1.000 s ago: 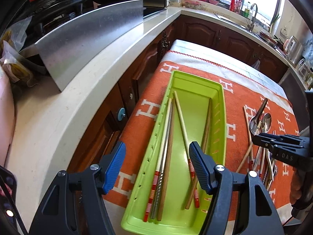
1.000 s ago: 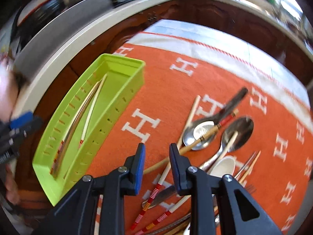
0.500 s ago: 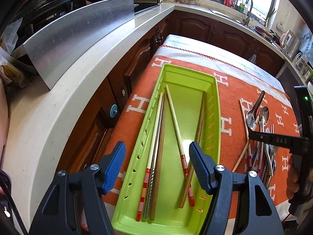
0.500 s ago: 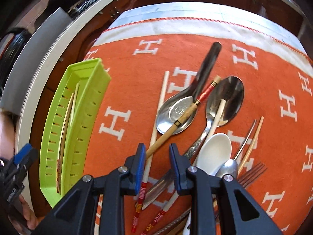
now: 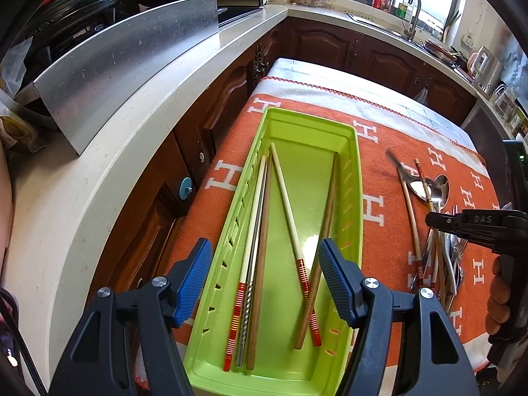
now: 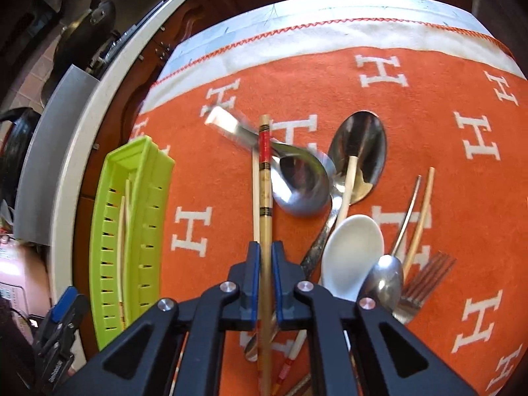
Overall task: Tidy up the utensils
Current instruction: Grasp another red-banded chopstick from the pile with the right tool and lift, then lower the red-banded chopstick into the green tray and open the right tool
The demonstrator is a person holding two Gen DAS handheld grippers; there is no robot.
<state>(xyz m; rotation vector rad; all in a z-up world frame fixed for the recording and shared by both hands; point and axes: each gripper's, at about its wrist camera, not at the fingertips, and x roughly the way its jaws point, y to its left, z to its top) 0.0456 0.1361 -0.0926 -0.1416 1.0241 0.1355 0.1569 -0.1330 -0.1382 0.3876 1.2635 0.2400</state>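
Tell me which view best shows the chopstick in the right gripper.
The right wrist view: the bamboo chopstick runs between the closing right gripper. The left wrist view shows only its small red-banded far end beyond that gripper.

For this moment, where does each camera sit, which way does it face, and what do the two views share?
Left wrist: on the left gripper, looking steeply down over its open jaws into the green tray; a hand shows at right.
Right wrist: on the right gripper, looking down at the utensil pile, jaws closing on a bamboo chopstick.
Shared: tray, orange cloth, spoons, and each other's gripper.
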